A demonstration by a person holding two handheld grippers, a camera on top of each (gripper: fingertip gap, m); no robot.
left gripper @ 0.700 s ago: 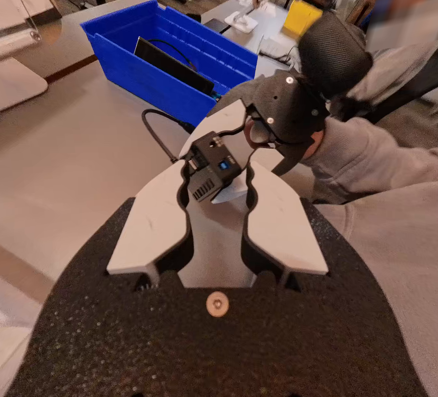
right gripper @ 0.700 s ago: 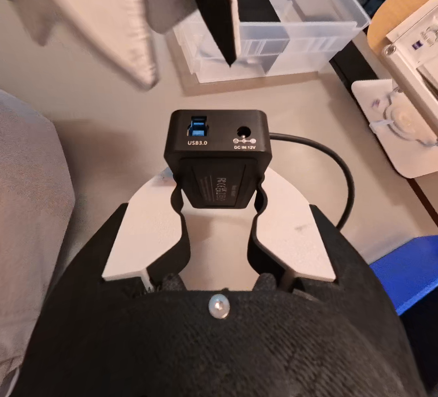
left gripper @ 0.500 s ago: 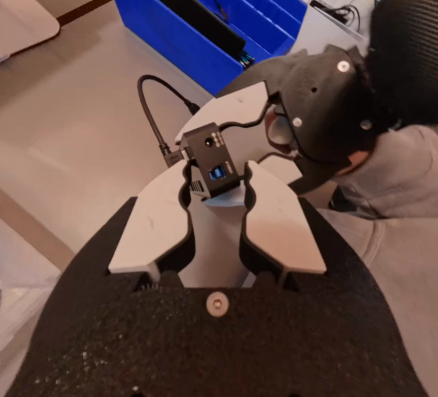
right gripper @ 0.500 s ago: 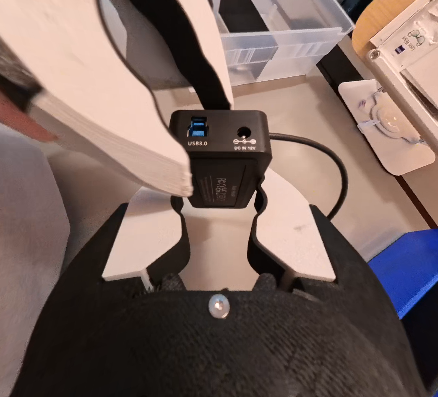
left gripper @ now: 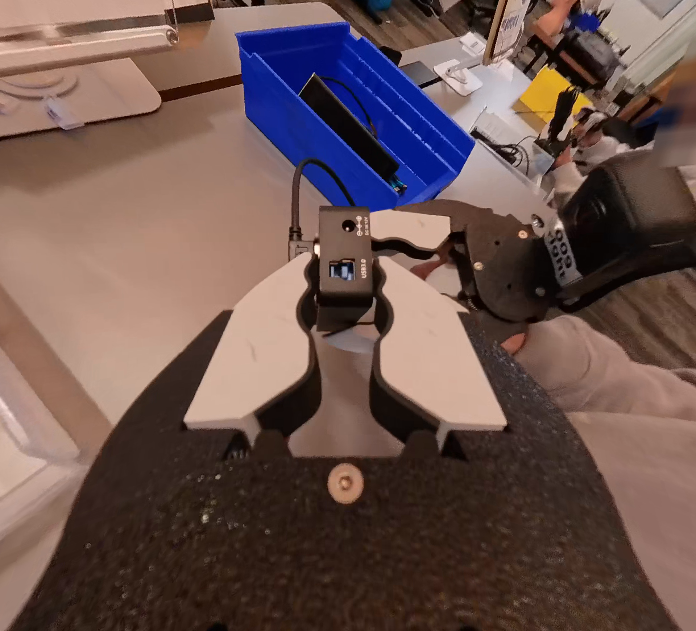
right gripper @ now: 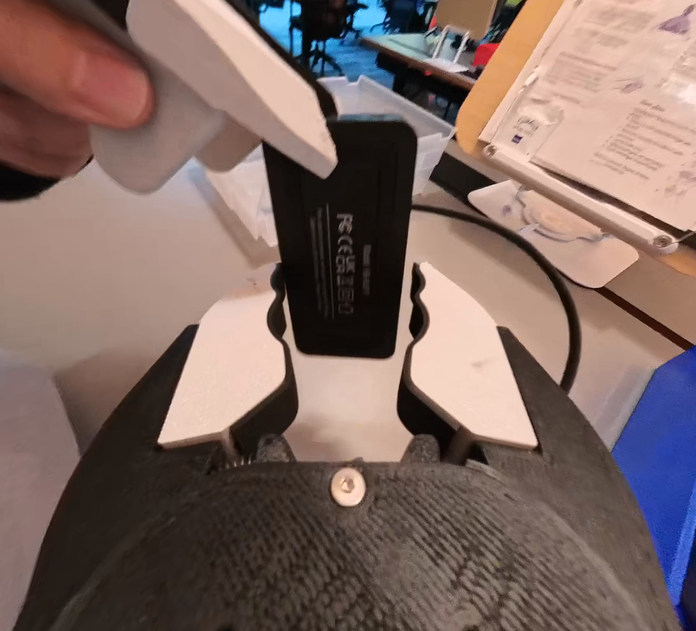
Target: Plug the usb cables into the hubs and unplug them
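Note:
A black USB hub (left gripper: 343,236) is clamped between the white fingers of my left gripper (left gripper: 344,270), its end face with the blue port towards the camera. A black cable (left gripper: 296,198) leaves the hub's left side. My right gripper comes in from the right, with one white finger (left gripper: 410,230) against the hub's side. In the right wrist view the hub (right gripper: 342,217) stands tilted up between the jaws of my right gripper (right gripper: 346,272), which is open with a gap on the right side. A left gripper finger (right gripper: 233,59) presses on the hub's far end.
A blue bin (left gripper: 286,111) holding a long black device (left gripper: 348,127) stands behind the hub on the grey table (left gripper: 132,217). A clear plastic bin (right gripper: 429,145) and an acrylic sign stand (right gripper: 587,145) stand at the table's far side. A person's sleeve (left gripper: 587,379) shows at the right.
My left gripper has closed on the hub's end. My right gripper has loosened, and the hub has tipped up between its jaws.

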